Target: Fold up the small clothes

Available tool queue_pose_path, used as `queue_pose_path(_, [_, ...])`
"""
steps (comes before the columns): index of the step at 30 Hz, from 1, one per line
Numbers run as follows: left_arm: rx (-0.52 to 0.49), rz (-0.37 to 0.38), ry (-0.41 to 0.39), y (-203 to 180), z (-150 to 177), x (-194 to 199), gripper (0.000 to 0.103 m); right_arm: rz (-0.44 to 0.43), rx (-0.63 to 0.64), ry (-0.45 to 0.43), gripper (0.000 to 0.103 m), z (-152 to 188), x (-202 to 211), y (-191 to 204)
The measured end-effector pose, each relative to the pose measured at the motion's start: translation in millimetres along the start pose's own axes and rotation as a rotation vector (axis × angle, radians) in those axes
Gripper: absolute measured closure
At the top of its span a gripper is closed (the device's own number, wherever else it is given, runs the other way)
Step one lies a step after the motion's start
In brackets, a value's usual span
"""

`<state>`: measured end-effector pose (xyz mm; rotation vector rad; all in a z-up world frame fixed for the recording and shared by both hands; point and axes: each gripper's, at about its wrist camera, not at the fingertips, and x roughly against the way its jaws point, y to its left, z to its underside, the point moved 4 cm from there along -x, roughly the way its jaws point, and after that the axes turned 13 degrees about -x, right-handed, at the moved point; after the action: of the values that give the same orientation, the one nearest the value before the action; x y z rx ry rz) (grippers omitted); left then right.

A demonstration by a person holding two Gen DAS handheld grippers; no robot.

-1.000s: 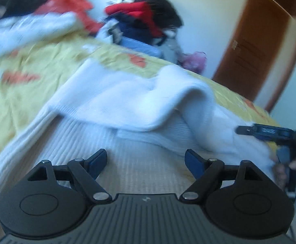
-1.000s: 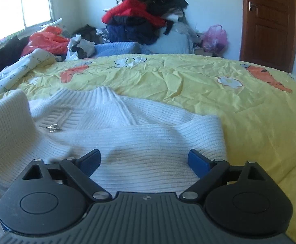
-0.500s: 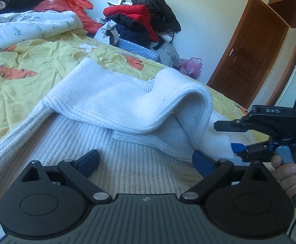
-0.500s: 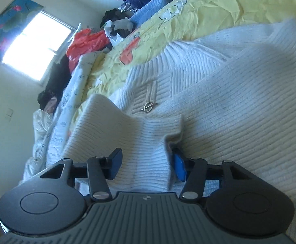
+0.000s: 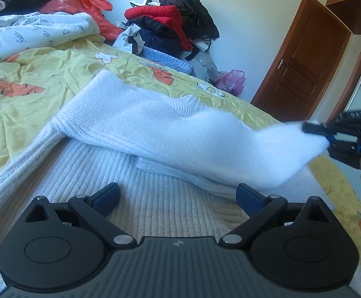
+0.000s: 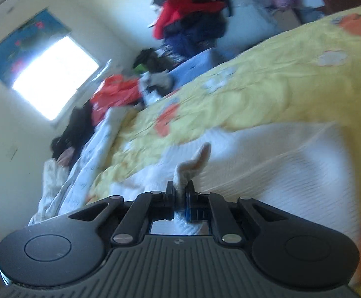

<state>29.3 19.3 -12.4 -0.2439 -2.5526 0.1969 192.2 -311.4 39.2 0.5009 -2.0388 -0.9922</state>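
Across the yellow bedspread (image 5: 44,74) a white sweater (image 5: 155,198) is spread. Its sleeve cuff (image 6: 193,166) is pinched by the right gripper (image 6: 179,193) at three o'clock, just clamped. Open bedspread is left toward ten o'clock. The left gripper (image 5: 178,196) is held wide over the knit.

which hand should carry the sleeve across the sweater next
Right. The right gripper is already shut on the sleeve cuff and holds it off the sweater; the left gripper hangs open over the body, gripping nothing.
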Motion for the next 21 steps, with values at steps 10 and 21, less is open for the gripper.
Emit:
queue_pose_path(10, [-0.011, -0.003, 0.006, 0, 0, -1, 0.002, 0.147, -0.005, 0.033, 0.091, 28, -3, -51])
queue_pose_path(21, [-0.012, -0.002, 0.006, 1, 0, 0, 0.002, 0.19, 0.04, -0.01, 0.077, 36, 1, -58])
